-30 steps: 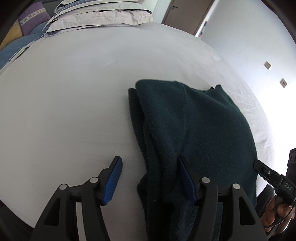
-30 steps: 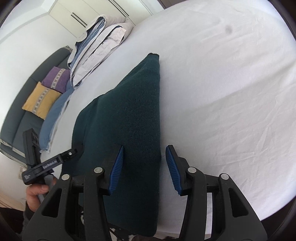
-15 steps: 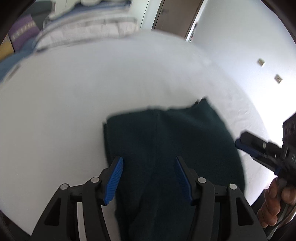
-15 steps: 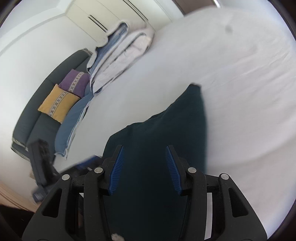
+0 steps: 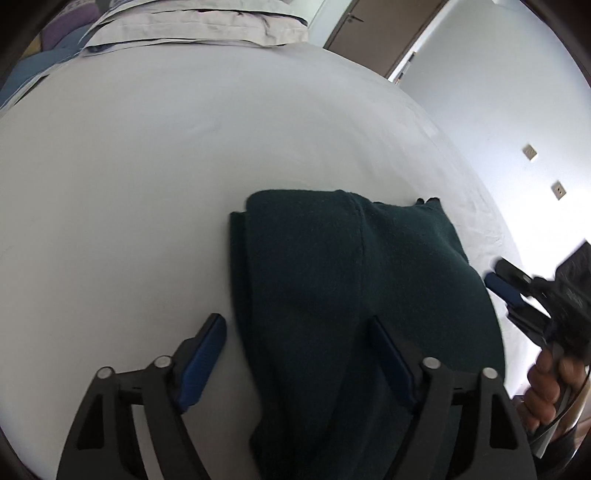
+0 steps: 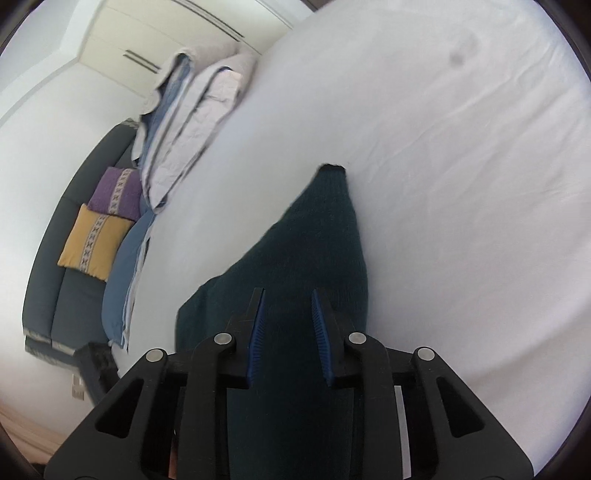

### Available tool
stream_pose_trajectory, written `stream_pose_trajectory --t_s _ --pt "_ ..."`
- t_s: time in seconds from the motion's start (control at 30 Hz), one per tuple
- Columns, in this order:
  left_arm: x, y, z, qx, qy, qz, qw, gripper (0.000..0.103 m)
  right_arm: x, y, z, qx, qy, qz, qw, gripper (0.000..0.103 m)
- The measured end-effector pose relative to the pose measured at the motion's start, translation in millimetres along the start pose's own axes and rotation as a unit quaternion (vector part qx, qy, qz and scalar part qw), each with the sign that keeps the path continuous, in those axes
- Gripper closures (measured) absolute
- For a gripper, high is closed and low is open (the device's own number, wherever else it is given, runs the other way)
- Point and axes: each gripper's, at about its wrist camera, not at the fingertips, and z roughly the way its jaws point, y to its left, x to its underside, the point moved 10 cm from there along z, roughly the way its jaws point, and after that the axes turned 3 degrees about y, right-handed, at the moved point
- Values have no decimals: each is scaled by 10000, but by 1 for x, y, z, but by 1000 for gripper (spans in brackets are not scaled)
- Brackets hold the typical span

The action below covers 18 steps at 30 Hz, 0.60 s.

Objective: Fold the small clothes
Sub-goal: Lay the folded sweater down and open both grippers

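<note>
A dark green knitted garment (image 5: 351,295) lies folded lengthwise on the white bed sheet (image 5: 147,184). My left gripper (image 5: 299,354) is open, with its fingers straddling the garment's near left edge. In the right wrist view the garment (image 6: 321,251) stretches away from the camera. My right gripper (image 6: 286,325) has its blue pads narrowed over the garment's near end, with a gap still between them. The right gripper also shows in the left wrist view (image 5: 517,295) at the garment's right edge, held by a hand.
Folded pale bedding (image 6: 192,122) is stacked at the far end of the bed. A dark sofa (image 6: 62,258) with a yellow cushion (image 6: 92,243) and a purple cushion (image 6: 118,192) stands beside the bed. A door (image 5: 380,29) and a white wall lie beyond.
My right gripper's fingers have closed much narrower over the garment's near end. Both grippers swung over the garment and came back towards its near end; the left stays open.
</note>
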Motion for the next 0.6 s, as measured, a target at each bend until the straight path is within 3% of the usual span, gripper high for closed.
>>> stream_pose_trajectory --t_s 0.1,0.23,0.27,0.37,0.43,0.6 --pt "5 4 -21 77 -153 -150 9997 32 28 28 -32 -570 139 -312 9978 74" --pt "14 -2 -38 143 -283 -20 9995 33 94 51 -44 -1336 883 -606 9852 72" --pt "18 -3 -34 79 -231 39 9997 33 109 48 -40 -1383 1073 -609 9827 71" --pt "26 4 -16 -23 -5 -38 10000 34 141 11 -23 -1000 1447 -311 9839 66" --pt "27 7 -16 37 -67 -67 9999 34 148 -3 -32 -1329 1381 94 9814 67" --pt "29 5 -22 -91 -168 76 9998 35 158 -12 -56 -1026 1427 -233 9842 67"
